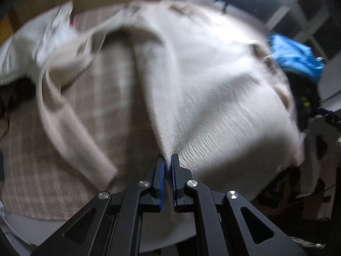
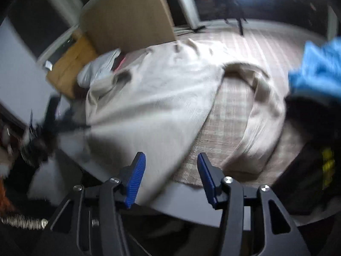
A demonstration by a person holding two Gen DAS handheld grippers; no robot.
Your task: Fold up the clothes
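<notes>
A cream knitted sweater point(image 1: 213, 85) lies spread over a checked beige cloth point(image 1: 42, 160). My left gripper point(image 1: 168, 162) is shut on the sweater's ribbed hem, which bunches between the blue pads. In the right wrist view the same sweater point(image 2: 153, 98) stretches toward the left gripper point(image 2: 49, 128) at the left edge, with one sleeve point(image 2: 260, 115) curving down on the right. My right gripper point(image 2: 171, 166) is open and empty, its fingers just above the sweater's near edge.
A blue garment point(image 1: 296, 55) lies at the right, also seen in the right wrist view point(image 2: 317, 72). A cardboard box point(image 2: 127, 17) and a brown cushion point(image 2: 70, 68) stand behind. A white pillow point(image 2: 98, 70) sits beside the sweater. Dark clothes point(image 2: 309, 149) lie at the right.
</notes>
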